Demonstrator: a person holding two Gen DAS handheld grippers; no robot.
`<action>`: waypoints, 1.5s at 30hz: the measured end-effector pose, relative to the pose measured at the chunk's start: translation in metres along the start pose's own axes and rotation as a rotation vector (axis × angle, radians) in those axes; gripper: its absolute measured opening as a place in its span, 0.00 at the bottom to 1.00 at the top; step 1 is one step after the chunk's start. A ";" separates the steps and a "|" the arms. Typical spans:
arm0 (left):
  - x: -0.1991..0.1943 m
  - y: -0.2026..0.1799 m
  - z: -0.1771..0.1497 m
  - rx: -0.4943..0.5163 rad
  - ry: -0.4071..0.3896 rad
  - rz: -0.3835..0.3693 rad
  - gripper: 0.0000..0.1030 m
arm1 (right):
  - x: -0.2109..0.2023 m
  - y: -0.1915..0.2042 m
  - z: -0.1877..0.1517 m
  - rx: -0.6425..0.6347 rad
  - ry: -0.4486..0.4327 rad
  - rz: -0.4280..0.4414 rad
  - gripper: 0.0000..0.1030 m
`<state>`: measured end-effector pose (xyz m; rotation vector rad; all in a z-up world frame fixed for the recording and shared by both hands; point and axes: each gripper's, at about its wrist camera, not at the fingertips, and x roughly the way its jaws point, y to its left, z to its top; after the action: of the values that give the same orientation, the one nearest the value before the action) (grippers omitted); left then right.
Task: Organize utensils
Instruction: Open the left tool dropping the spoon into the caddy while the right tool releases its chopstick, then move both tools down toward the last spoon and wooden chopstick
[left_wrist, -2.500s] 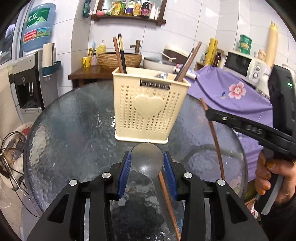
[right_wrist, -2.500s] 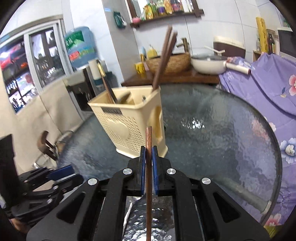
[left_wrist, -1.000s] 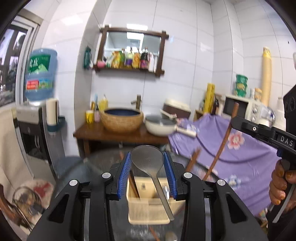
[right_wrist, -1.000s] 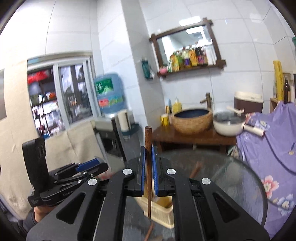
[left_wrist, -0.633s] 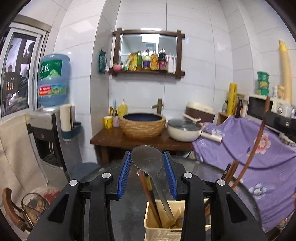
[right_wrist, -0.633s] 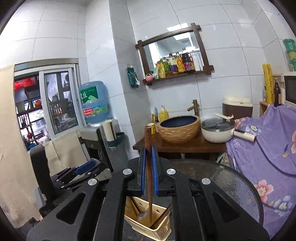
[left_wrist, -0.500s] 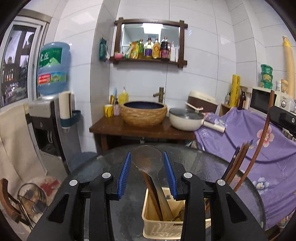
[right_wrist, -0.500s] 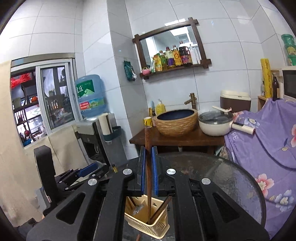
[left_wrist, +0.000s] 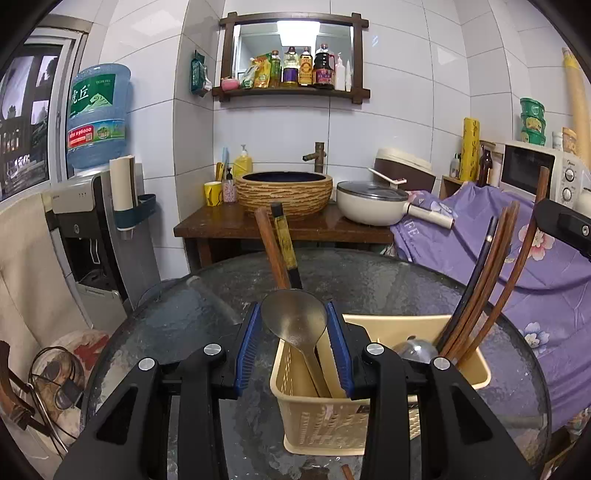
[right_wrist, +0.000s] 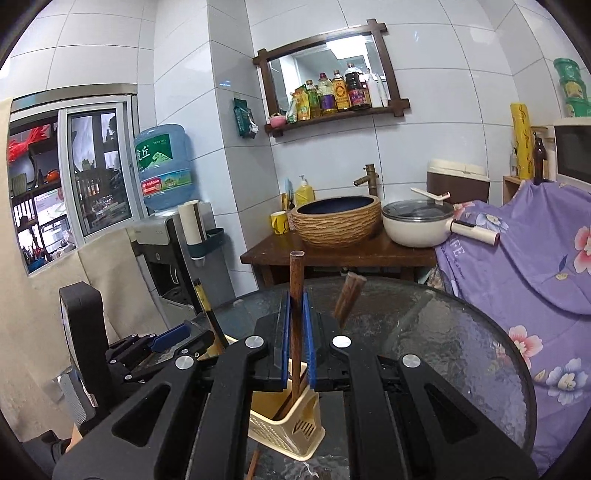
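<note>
Both claws over the cream utensil basket (left_wrist: 369, 387) w/ a load each. Left claw (left_wrist: 294, 334) pinches a metal spoon (left_wrist: 293, 319) by the bowl, handle hanging below it into the basket's near compartment. Right claw (right_wrist: 296, 338), pads pressed tight on a brown chopstick (right_wrist: 296, 280), its lower end inside the basket beneath. Other chopsticks (left_wrist: 476, 288) lean just right of the left claw. Step: drop-in, prob. near done. Next calls for spreading each claw so both pieces settle, then lifting clear w/o tipping the basket on the glass counter (left_wrist: 184, 317).

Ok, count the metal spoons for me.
2. One spoon is clamped in the left tongs, handle reaching into the cream holder; the other spoon pokes up inside it beside the chopsticks. More may be hidden.
</note>
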<state>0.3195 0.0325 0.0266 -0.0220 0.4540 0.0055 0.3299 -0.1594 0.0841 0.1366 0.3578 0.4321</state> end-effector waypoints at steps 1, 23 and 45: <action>0.001 -0.001 -0.002 0.003 0.003 0.000 0.35 | 0.001 -0.001 -0.002 0.003 0.005 -0.002 0.08; -0.062 0.001 -0.051 -0.032 -0.071 0.012 0.91 | -0.016 -0.002 -0.068 -0.023 0.074 -0.078 0.49; -0.064 0.028 -0.145 -0.099 0.215 0.048 0.92 | 0.026 0.045 -0.207 -0.101 0.553 -0.031 0.49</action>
<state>0.1981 0.0569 -0.0757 -0.1097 0.6693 0.0737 0.2586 -0.0961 -0.1074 -0.0915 0.8783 0.4526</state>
